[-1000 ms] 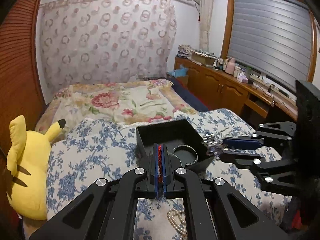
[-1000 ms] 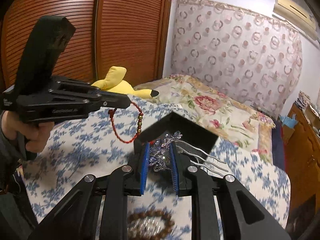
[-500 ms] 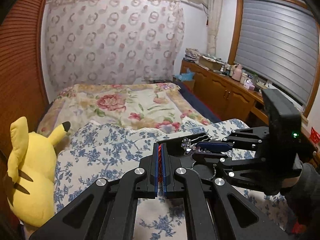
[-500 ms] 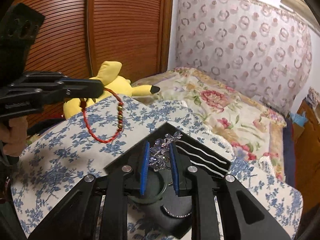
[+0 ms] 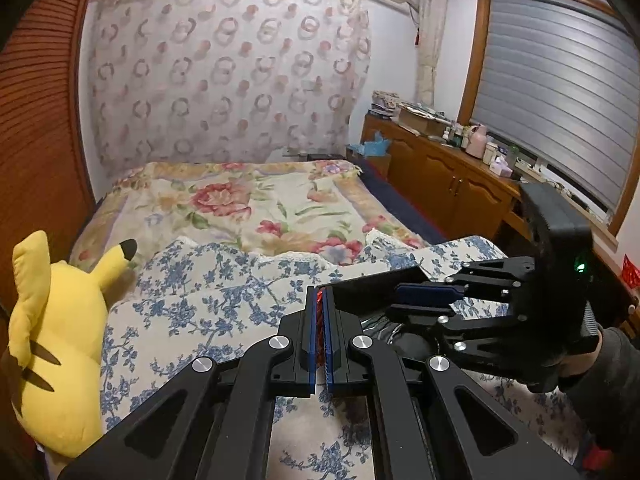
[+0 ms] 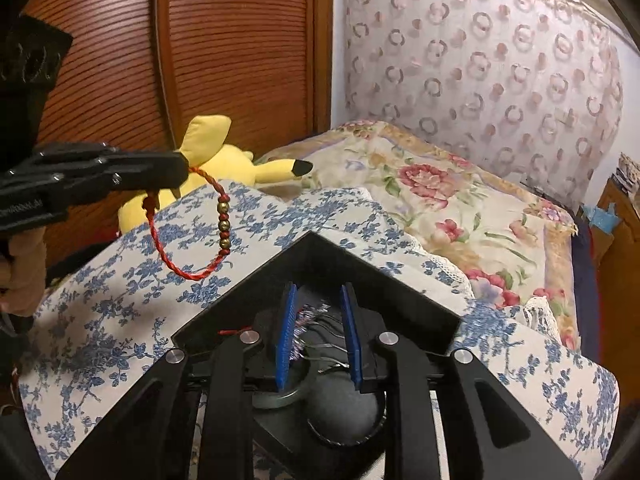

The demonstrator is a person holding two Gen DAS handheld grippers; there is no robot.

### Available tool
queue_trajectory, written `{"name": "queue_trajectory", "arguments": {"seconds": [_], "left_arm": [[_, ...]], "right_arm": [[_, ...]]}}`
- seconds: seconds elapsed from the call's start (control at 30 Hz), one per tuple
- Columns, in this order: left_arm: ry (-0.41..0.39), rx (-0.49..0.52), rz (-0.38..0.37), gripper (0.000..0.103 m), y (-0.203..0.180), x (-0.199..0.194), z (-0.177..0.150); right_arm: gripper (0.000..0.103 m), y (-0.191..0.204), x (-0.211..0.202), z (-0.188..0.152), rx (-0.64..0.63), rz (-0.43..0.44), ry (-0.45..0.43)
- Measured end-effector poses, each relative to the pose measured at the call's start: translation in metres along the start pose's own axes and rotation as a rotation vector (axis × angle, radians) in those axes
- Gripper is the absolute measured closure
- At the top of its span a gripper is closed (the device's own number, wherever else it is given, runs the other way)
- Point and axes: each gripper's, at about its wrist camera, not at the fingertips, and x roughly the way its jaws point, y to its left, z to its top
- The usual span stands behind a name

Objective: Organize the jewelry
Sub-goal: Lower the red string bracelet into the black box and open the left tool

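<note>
Your left claw (image 6: 176, 176) is clamped on the red bracelet (image 6: 192, 236), hanging downward. Your right claw (image 6: 318, 336), just parting, straddles the hair comb (image 6: 316, 320) inside the black box (image 6: 320, 264); its prongs are partly hidden.

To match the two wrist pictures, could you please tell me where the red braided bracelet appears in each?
Left wrist view: only a red sliver of the red braided bracelet shows, pinched between the left gripper fingers, lower centre.
Right wrist view: the bracelet hangs as a loop from that gripper, left of centre.
Shared landmark: the yellow plush toy.
</note>
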Motion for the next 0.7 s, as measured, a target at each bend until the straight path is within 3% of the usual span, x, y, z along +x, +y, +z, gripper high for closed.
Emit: {"name": "queue_trajectory", "arguments": {"seconds": [0.33,0.7], "left_arm": [[0.02,0.014,-0.059,0.101,-0.023,0.024,0.009],[0.088,0.047,-0.099,0.101,-0.049,0.044,-0.007]], "right_arm": [[0.078,-0.026,-0.034,-0.026,0.051,-0.07,-0.016],[0.078,-0.035,-0.057,-0.049,0.094,-0.095,-0.017]]}}
